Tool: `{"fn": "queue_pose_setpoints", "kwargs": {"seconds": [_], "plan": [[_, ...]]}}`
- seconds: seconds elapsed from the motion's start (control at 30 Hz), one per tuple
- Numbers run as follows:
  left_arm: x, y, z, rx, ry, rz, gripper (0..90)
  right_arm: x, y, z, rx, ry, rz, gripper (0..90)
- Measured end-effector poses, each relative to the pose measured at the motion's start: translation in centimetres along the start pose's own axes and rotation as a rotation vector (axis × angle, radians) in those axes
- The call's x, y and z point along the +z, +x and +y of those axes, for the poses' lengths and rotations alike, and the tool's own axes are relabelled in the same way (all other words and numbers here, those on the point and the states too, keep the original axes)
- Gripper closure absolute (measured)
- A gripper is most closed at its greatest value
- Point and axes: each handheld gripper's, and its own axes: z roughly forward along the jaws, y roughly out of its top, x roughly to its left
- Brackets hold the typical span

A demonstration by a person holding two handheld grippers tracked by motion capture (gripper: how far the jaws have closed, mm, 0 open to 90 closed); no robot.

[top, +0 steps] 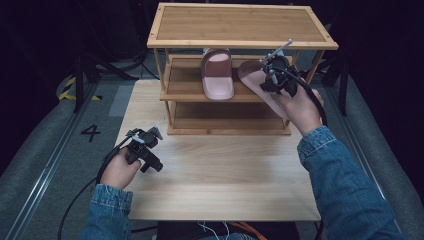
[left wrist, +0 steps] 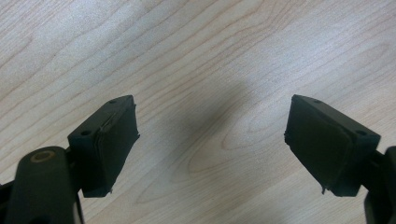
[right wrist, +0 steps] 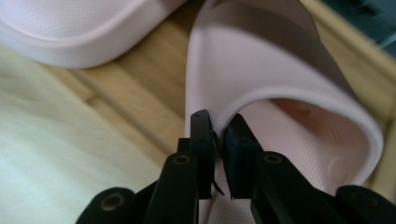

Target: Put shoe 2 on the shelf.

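Right gripper (right wrist: 218,140) clamped on the strap edge of a pink slipper (right wrist: 261,74), carried tilted at the right end of the rack's middle shelf (top: 182,90), beside its mate (top: 217,75) resting there already. Left gripper (left wrist: 210,140) agape and empty, low over the bench (top: 225,170) near its left edge. Long axis aslant, toe toward the shelf's back, heel hanging off its front edge. Thin pinch on soft rubber: likely to slip, or heel to snag the rack post.

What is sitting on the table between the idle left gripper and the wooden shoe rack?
Nothing: in the high view, bare table runs from the left gripper to the rack.
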Motion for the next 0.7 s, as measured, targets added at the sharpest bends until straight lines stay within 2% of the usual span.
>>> {"fn": "queue_pose_setpoints", "kwargs": {"seconds": [0.03, 0.2, 0.37, 0.5, 0.57, 0.63, 0.7], "plan": [[0.0, 0.0, 0.0, -0.003, 0.003, 0.000, 17.2, 0.1, 0.0, 0.0, -0.004, -0.007, -0.023, 82.6], [0.1, 0.0, 0.0, -0.001, 0.002, 0.001, 17.2, 0.4, -0.1, -0.3, 0.001, -0.036, -0.043, 77.3], [-0.1, 0.1, 0.3, 0.005, 0.001, -0.004, 17.1, -0.2, 0.1, -0.4, -0.014, -0.042, -0.073, 70.1], [-0.1, -0.1, 0.8, 0.011, 0.004, -0.015, 17.2, -1.5, 0.3, -0.9, -0.002, -0.054, -0.044, 67.5], [-0.2, 0.0, 1.0, 0.028, -0.001, -0.022, 17.2, -2.5, 0.3, -1.7, 0.008, -0.061, -0.011, 67.0], [-0.4, 0.1, 1.2, 0.017, -0.013, -0.038, 17.4, -3.5, 0.3, -2.8, 0.021, -0.082, 0.007, 67.2], [-0.6, 0.4, 1.3, 0.019, -0.017, -0.036, 17.0, -4.5, 0.1, -4.2, 0.039, -0.107, 0.024, 68.6]]}}
